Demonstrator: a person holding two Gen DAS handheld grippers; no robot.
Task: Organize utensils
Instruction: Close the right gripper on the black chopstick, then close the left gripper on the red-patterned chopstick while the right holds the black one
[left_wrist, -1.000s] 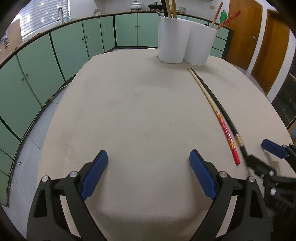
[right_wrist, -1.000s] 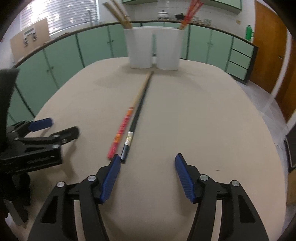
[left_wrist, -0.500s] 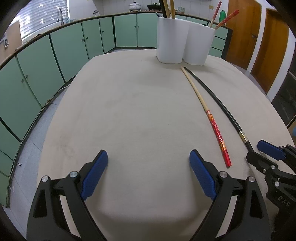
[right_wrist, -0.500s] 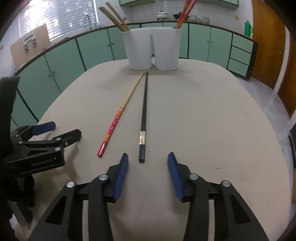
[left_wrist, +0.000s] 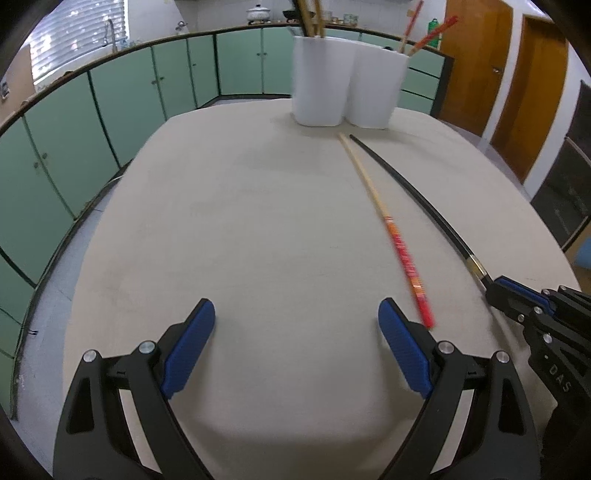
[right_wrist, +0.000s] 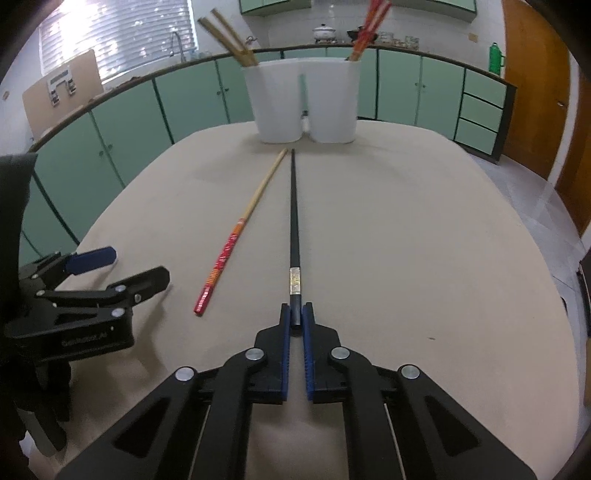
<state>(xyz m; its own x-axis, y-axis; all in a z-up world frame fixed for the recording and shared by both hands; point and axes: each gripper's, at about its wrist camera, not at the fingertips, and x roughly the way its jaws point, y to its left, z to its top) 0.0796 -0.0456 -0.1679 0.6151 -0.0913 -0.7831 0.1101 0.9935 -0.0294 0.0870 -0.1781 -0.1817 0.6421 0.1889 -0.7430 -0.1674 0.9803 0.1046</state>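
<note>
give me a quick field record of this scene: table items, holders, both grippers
surface: beige table
loose items: black chopstick; red-handled chopstick, lying apart
holders: two white cups, side by side at the far edge
left cup: tan chopsticks
right cup: red chopsticks
right gripper: shut on the black chopstick's near end
left gripper: open, holding nothing
black chopstick state: on the table, tip toward the cups

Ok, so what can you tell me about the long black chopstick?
The black chopstick is long, thin and dark, with a shiny silvery band near its thick end. It lies flat on the beige table, its thin tip pointing at the white holder. The right gripper is shut on its thick end. The red and tan chopstick lies beside it, not touching.
</note>
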